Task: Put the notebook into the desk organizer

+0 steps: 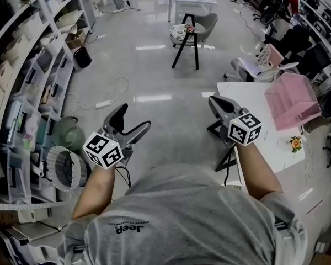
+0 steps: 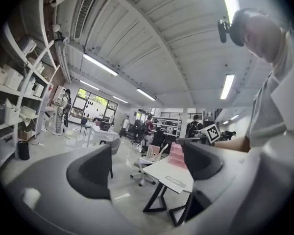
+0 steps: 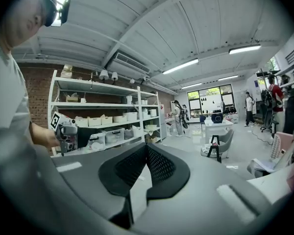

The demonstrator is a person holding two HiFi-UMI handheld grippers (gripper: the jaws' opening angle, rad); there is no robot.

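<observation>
Desk organizer [image 1: 291, 101] on table [image 1: 248, 99], right of right hand-held gripper [image 1: 214, 100]

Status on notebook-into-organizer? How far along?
Done: nothing visible yet. The pink desk organizer stands on the white table, and I can't make out a notebook in it or anywhere else.
In hand: nothing. The left tongs are open and empty, the right tongs shut on nothing, both in the air away from the organizer.
Left: find, grasp and insert the notebook.

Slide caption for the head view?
Person holds left gripper open, right gripper shut, near white desk bearing pink organizer.
</observation>
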